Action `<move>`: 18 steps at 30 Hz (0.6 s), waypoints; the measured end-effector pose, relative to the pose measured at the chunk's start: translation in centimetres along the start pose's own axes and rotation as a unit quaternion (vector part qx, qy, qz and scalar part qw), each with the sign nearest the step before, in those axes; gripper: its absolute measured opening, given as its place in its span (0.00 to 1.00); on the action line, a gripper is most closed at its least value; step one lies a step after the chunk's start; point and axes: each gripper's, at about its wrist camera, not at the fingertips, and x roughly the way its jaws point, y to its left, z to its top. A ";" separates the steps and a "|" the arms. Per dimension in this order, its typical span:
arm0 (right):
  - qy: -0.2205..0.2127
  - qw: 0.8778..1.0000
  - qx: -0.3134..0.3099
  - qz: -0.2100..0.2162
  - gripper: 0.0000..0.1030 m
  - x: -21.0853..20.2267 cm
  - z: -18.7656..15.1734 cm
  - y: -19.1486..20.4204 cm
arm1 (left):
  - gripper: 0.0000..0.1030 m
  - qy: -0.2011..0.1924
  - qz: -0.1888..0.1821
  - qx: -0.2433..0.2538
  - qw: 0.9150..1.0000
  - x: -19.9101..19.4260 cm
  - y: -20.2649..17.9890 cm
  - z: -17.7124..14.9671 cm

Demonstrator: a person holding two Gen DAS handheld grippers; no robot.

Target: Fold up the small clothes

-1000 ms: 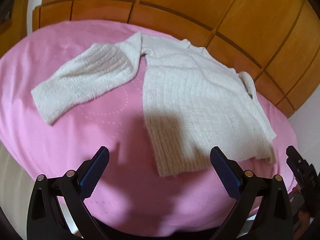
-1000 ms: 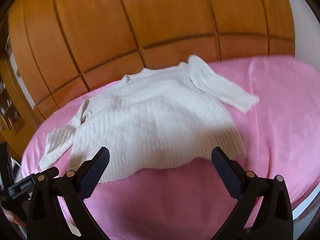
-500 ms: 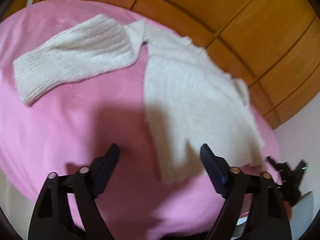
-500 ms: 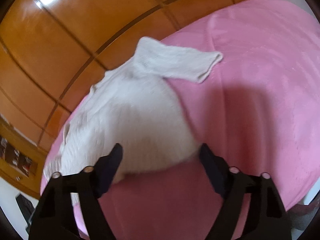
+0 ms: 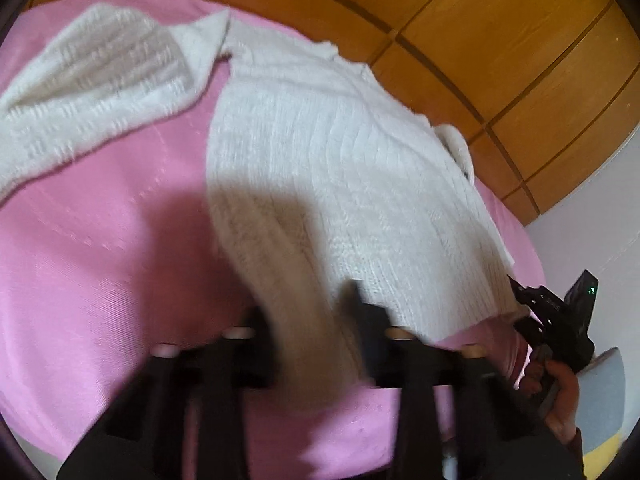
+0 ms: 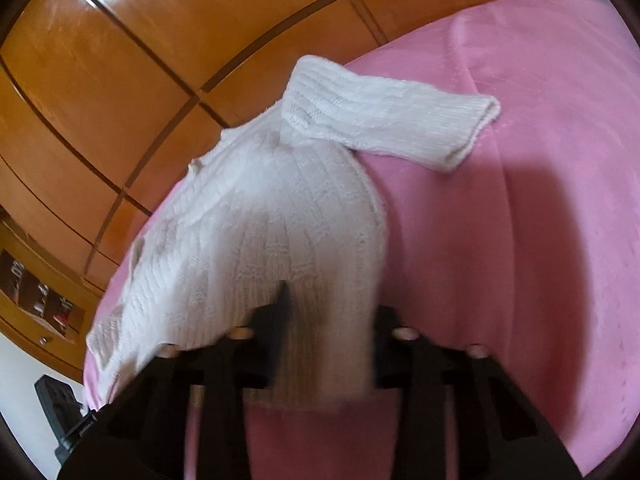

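A small white knit sweater [image 5: 340,160] lies spread on a pink cover [image 5: 100,280], one sleeve [image 5: 88,92] stretched out to the left. My left gripper [image 5: 308,312] has its jaws closed in on the sweater's lower left hem corner, which bunches between them. In the right wrist view the same sweater [image 6: 260,220] lies on the pink cover [image 6: 540,240] with its other sleeve [image 6: 392,116] pointing right. My right gripper [image 6: 328,312] is closed on the lower right hem corner. Both views are motion-blurred at the fingers.
Orange wooden panelled doors [image 5: 480,40] rise behind the cover. The right gripper and the hand holding it [image 5: 560,328] show at the right edge of the left wrist view. A wooden shelf unit [image 6: 36,296] stands at the far left of the right wrist view.
Both grippers have moved down and forward onto the sweater's hem, and their jaws have gone from wide open to closed on the two bottom corners.
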 end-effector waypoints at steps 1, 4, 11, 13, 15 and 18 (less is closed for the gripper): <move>0.005 1.000 0.002 0.002 0.09 0.2 0.0 0.0 | 0.07 0.008 -0.009 -0.006 1.000 0.0 0.2 0.0; 0.006 1.000 0.004 0.013 0.07 0.0 0.1 0.1 | 0.06 0.022 -0.025 -0.020 0.999 -0.4 0.7 0.3; -0.008 0.998 -0.037 0.042 0.06 -3.4 -0.2 1.9 | 0.05 0.007 -0.020 0.029 0.999 -4.7 0.1 0.9; -0.008 0.998 -0.036 0.053 0.06 -4.3 -0.3 2.2 | 0.05 0.003 -0.019 0.040 0.999 -5.8 0.2 1.0; -0.006 0.997 -0.035 0.064 0.06 -5.1 -0.5 2.4 | 0.05 0.001 -0.016 0.047 0.999 -6.7 0.5 1.0; 0.000 0.996 -0.039 0.077 0.06 -6.1 -0.9 2.8 | 0.05 -0.001 -0.012 0.047 0.999 -7.6 1.1 0.9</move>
